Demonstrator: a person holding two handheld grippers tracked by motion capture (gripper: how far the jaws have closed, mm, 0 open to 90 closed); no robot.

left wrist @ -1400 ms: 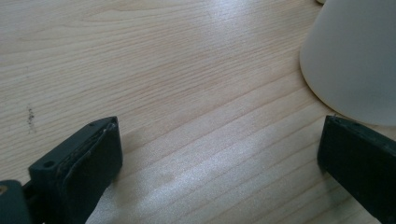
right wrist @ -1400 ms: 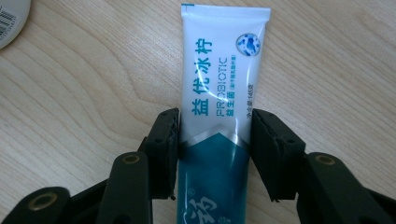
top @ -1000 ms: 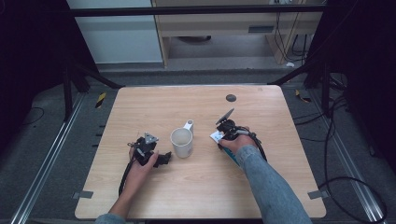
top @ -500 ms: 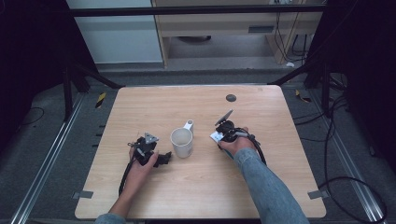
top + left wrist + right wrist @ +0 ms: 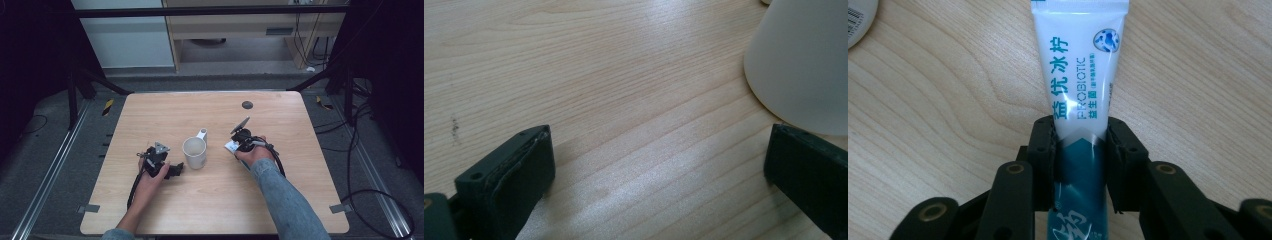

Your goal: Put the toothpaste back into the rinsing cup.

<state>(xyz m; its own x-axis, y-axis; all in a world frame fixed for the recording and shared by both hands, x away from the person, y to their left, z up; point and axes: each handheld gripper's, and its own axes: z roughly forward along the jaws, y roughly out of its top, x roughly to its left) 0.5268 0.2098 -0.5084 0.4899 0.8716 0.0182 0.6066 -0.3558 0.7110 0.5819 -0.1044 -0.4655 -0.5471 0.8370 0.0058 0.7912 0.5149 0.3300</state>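
- High view: a white mug (image 5: 195,152) stands in the middle of the wooden table (image 5: 210,210). The left gripper (image 5: 161,162) lies at the lower left of the mug, and the right gripper (image 5: 239,141) is at the mug's right.
- Left gripper view: the two black jaws stand wide apart with only bare wood between them. The mug (image 5: 804,60) fills the upper right corner, near the right jaw.
- Right gripper view: the jaws are closed on a white and teal tube (image 5: 1082,85), which runs up to the top of the frame over the table.

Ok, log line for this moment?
left gripper: open beside mug | right gripper: shut on tube | table: wood
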